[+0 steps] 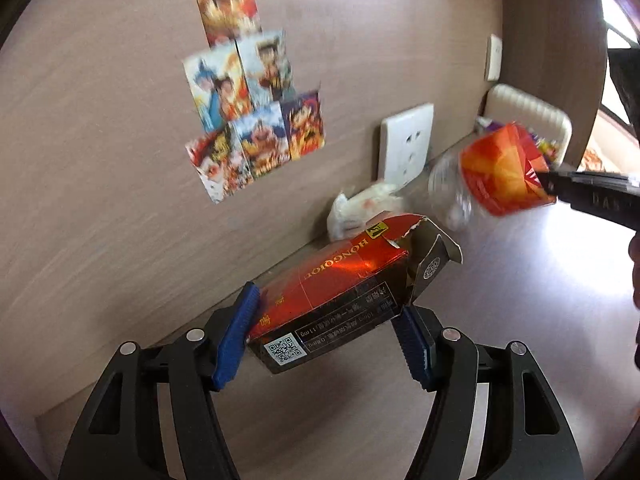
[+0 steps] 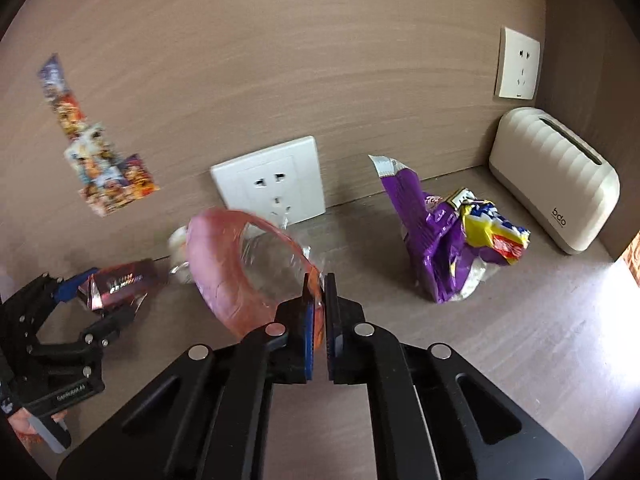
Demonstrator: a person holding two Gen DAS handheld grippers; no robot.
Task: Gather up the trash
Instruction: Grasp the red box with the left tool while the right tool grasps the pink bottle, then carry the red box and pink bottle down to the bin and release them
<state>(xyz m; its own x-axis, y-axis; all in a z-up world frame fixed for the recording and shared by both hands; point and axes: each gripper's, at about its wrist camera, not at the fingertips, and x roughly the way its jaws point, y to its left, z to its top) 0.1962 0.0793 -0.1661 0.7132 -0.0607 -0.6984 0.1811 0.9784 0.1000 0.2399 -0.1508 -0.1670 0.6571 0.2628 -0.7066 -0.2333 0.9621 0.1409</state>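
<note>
In the left wrist view my left gripper [image 1: 326, 312] is shut on a red cigarette box [image 1: 340, 284] with a torn-open flap, its blue pads pressing both long sides, and the box hangs above the table. At the right edge of that view my right gripper [image 1: 550, 182] pinches a crumpled clear plastic bottle with an orange label [image 1: 500, 168], also lifted. In the right wrist view my right gripper [image 2: 320, 284] is shut on the label's edge of the bottle [image 2: 224, 264]. My left gripper [image 2: 104, 300] with the red box [image 2: 120, 280] shows at the left.
A crumpled white wrapper [image 1: 360, 208] lies by the wall. A purple snack bag [image 2: 432, 240] and a yellow wrapper [image 2: 492, 228] lie on the wooden tabletop [image 2: 520, 340]. A cream ribbed box [image 2: 556, 176] stands in the corner. Wall sockets [image 2: 272, 184] and stickers [image 1: 248, 120] are on the wall.
</note>
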